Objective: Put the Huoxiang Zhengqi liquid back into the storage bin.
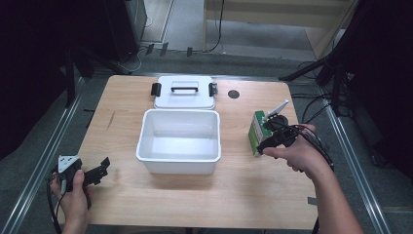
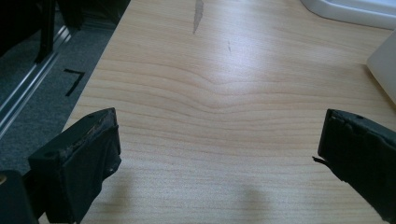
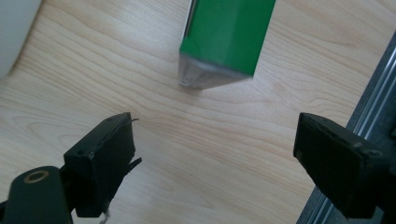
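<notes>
On the right half of the counter (image 1: 243,190), the green carton (image 1: 256,132) is seen upright, well apart from the open white bin (image 1: 178,140) at the centre, whose lid (image 1: 184,91) lies just behind it. The right tool (image 1: 272,139) is poised beside the carton with its jaws apart and nothing between them; in the right gripper view the carton (image 3: 224,37) stands ahead of the jaws, not yet enclosed. The left tool (image 1: 95,171) is held idle near the counter's left edge, jaws likewise apart. For a sound grasp, the carton's narrow faces are best bracketed squarely at mid-height, so that tipping is avoided before it is lifted over the bin's rim.
</notes>
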